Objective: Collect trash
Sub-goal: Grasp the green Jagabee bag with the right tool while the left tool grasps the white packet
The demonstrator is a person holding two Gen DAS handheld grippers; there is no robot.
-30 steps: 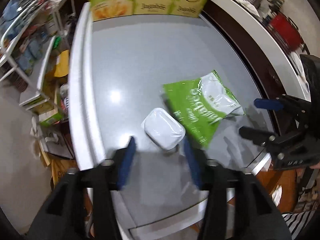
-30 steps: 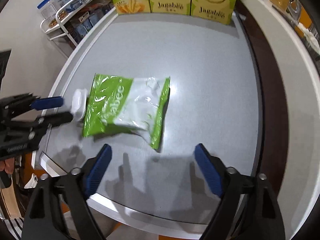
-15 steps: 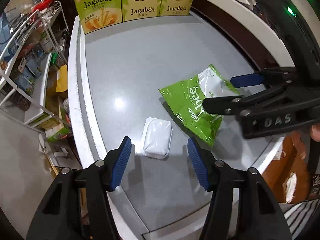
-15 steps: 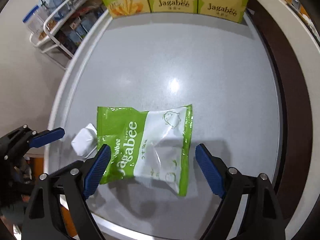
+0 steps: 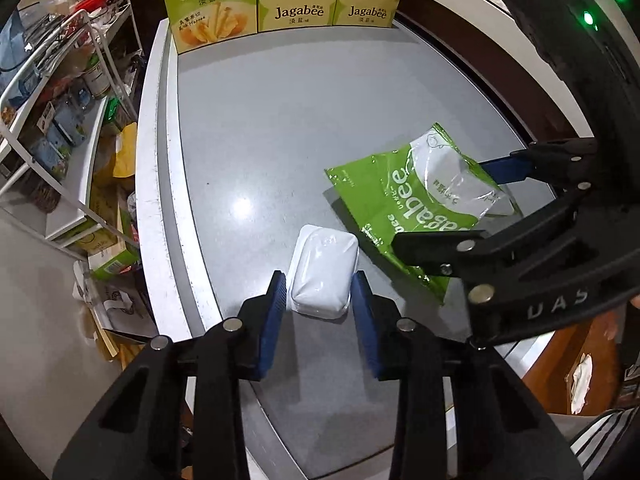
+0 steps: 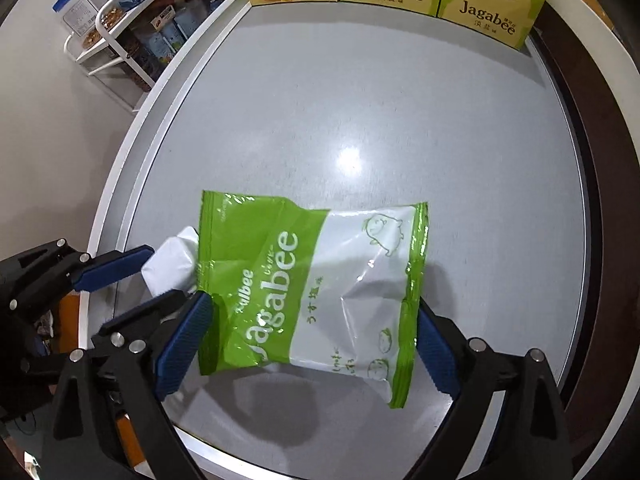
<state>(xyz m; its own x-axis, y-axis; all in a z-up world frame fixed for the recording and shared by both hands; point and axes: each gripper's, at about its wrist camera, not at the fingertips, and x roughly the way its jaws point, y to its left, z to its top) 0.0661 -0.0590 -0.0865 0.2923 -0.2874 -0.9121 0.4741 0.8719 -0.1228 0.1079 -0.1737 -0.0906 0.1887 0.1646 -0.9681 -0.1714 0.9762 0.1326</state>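
A small white plastic packet [image 5: 325, 270] lies on the grey table [image 5: 280, 112]. My left gripper [image 5: 320, 294] has its blue pads [image 5: 276, 308] touching both sides of the packet, closed around it. A green and white Jagabee snack bag [image 6: 316, 288] lies to the right of the packet. My right gripper [image 6: 312, 332] is open, a finger on each side of the bag's near end, pads [image 6: 186, 332] close to the edges. The bag [image 5: 416, 200] and right gripper [image 5: 472, 204] also show in the left wrist view; the packet [image 6: 174, 264] and left gripper [image 6: 132, 280] show in the right wrist view.
Three green Jagabee boxes [image 5: 288, 0] stand in a row along the table's far edge. A white wire rack [image 5: 52, 92] full of goods stands left of the table, beyond its white rim [image 5: 154, 184]. A dark brown counter edge [image 6: 592, 184] runs along the right.
My left gripper has moved forward and closed onto the white packet. My right gripper has come down and forward so its open fingers straddle the snack bag.
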